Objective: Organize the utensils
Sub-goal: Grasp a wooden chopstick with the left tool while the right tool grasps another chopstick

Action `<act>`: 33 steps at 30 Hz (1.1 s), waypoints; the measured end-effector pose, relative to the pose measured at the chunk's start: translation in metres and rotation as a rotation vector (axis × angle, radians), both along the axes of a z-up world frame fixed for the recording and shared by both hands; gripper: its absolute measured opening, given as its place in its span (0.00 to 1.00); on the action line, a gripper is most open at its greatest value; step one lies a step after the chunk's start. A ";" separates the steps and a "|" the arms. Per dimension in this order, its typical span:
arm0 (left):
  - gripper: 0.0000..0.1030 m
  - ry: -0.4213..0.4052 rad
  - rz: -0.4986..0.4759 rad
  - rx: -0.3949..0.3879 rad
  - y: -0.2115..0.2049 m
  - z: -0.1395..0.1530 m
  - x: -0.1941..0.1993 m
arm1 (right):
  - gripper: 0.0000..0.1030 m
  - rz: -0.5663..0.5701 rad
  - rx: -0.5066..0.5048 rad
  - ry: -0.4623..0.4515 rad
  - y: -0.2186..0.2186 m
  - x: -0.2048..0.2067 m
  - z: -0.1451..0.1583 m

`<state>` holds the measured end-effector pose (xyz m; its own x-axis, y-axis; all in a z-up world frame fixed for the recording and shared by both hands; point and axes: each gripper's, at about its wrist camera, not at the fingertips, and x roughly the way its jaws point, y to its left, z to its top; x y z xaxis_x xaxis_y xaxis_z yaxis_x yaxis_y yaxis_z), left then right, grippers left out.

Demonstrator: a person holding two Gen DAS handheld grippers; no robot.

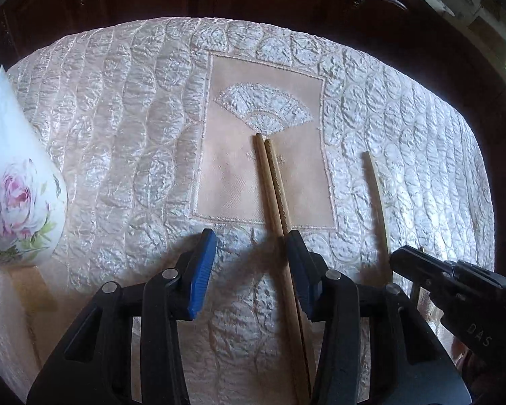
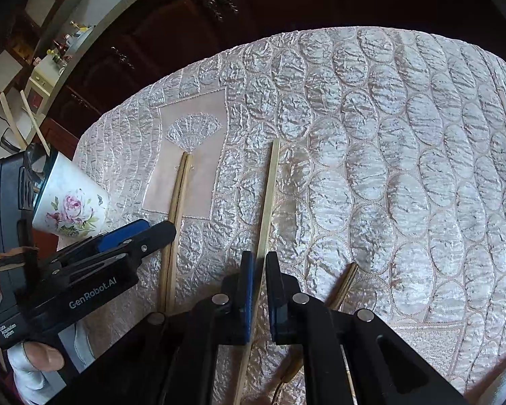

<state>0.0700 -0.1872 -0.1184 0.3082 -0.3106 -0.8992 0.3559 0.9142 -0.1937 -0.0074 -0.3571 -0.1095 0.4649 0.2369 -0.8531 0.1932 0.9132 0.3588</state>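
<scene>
The pair of wooden chopsticks [image 1: 273,185] is likely light, stiff and smooth, so it should be pinched near the middle. It lies on the quilted cloth [image 1: 118,118], touching the inner side of the wide-open left gripper [image 1: 249,263]. A single chopstick [image 2: 270,195] is seen between the nearly closed right gripper [image 2: 259,290]; a firm grip cannot be told.

Two black handheld grippers with blue pads

The left gripper [image 1: 249,266] has matte black linkage arms, silver pivot pins and ribbed blue finger pads [image 1: 202,270]; its body reads "GenRobot.AI". The right gripper [image 2: 259,290] matches, above a bare thumb [image 2: 42,357] and white sleeve.
</scene>
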 end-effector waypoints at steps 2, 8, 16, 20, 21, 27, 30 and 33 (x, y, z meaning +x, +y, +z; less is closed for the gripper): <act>0.41 0.003 0.011 -0.006 -0.002 0.000 0.006 | 0.06 0.001 0.000 -0.006 -0.007 0.002 0.003; 0.08 0.011 -0.027 -0.011 0.000 -0.001 0.009 | 0.06 0.013 -0.009 0.004 -0.010 0.025 -0.001; 0.05 0.076 -0.061 -0.074 0.026 0.000 -0.017 | 0.06 0.061 0.079 0.015 0.000 0.005 -0.005; 0.07 0.081 -0.054 -0.059 0.032 0.005 -0.015 | 0.08 0.100 0.041 0.059 0.009 0.003 -0.006; 0.14 0.068 -0.048 -0.048 0.029 0.008 -0.016 | 0.12 0.089 0.020 0.061 0.010 0.008 -0.005; 0.33 0.029 -0.027 0.000 0.013 0.010 0.010 | 0.21 0.065 -0.029 0.037 0.006 0.041 0.001; 0.33 0.026 -0.044 0.042 0.000 -0.001 0.016 | 0.21 0.084 -0.040 0.048 0.005 0.054 -0.008; 0.04 -0.001 -0.067 0.053 -0.004 -0.001 0.017 | 0.08 0.087 -0.048 0.019 0.005 0.057 -0.010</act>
